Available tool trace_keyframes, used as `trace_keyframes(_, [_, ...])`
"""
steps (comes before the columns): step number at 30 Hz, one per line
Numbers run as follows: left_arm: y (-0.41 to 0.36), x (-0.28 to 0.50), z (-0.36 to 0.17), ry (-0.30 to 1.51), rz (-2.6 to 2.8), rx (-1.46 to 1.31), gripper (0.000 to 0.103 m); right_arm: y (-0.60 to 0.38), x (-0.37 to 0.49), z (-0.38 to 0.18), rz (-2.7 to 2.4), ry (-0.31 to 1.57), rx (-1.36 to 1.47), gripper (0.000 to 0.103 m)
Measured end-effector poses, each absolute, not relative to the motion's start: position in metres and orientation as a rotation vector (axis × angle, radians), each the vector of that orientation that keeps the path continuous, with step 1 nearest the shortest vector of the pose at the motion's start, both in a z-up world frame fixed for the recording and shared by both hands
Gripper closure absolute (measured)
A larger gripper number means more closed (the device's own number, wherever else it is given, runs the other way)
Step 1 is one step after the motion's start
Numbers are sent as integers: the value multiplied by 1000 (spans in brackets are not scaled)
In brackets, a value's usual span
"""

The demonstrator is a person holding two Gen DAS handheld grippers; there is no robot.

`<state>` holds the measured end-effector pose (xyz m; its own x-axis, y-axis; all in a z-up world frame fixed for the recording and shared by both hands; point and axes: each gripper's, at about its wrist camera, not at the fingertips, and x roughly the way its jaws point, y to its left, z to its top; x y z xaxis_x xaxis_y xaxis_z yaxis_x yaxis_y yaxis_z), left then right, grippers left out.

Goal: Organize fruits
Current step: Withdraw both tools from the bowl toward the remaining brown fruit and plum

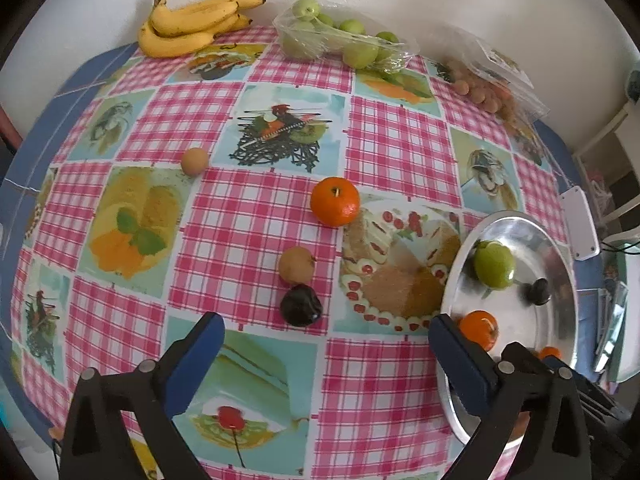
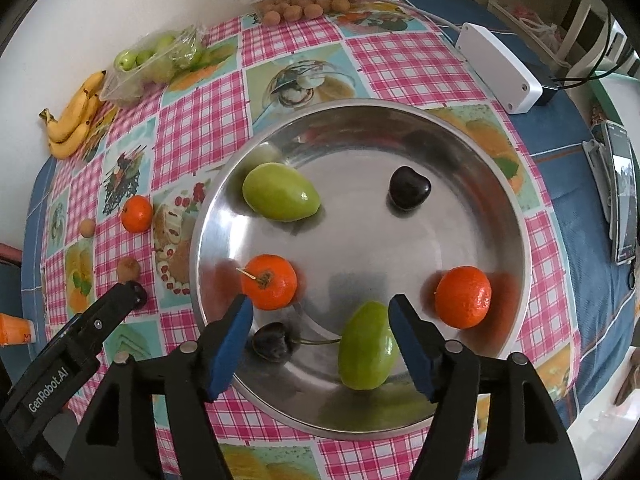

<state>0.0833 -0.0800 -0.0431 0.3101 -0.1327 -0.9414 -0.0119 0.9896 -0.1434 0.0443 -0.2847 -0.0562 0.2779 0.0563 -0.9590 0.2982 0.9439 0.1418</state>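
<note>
Fruits in the metal bowl beneath the downward-pointing right gripper, jaws apart, gripping nothing.

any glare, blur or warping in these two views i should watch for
Left wrist view: strong fisheye bulges the tablecloth like a dome, and the bananas at the far edge look soft. Right wrist view: the metal bowl mirrors the mandarins as orange smears and shows grey sheen; its centre is sharp, while the black corners vignette.

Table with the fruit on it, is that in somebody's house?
Probably yes, a home dining or kitchen table. It has a checked tablecloth printed with desserts, shop packs of fruit against the wall, bananas, and a metal bowl.
</note>
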Motion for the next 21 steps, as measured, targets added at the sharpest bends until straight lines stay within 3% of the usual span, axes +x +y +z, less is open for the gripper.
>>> trace_keyframes(3, [-80, 83, -43, 1245, -63, -100, 0, -284, 44, -56, -161, 1281, 306, 8])
trace_keyframes(6, [-81, 84, -44, 1245, -56, -61, 0, -283, 45, -57, -161, 1281, 291, 0])
trace_keyframes(21, [-80, 87, -25, 1148, -67, 35, 0, -272, 47, -45, -80, 1184, 270, 0])
